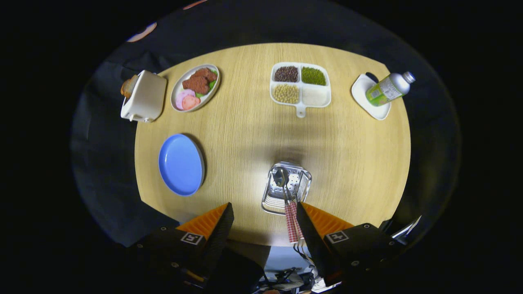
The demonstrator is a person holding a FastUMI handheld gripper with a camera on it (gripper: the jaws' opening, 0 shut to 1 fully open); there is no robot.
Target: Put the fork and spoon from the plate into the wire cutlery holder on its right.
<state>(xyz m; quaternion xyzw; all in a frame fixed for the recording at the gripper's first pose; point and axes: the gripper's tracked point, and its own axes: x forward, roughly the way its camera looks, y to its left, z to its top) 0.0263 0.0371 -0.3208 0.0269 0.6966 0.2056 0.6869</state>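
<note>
Here, gripper [264, 212]: fingers spread wide, holding nothing.
Cutlery holder [286, 188]: just ahead, nearer the right finger.
Spoon [281, 178]: inside it.
Red-checked handle [291, 222]: lower end hidden behind that finger.
Blue plate [181, 164]: beyond the left finger.

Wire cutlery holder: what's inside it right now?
The wire cutlery holder holds cutlery with red-checked handles sticking out toward the open gripper. One spoon-like bowl shows inside; whether both pieces are in is hidden by overlap. The blue plate lies bare.

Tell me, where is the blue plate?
The blue plate lies on the wooden table, left of the wire cutlery holder, beyond the open gripper.
</note>
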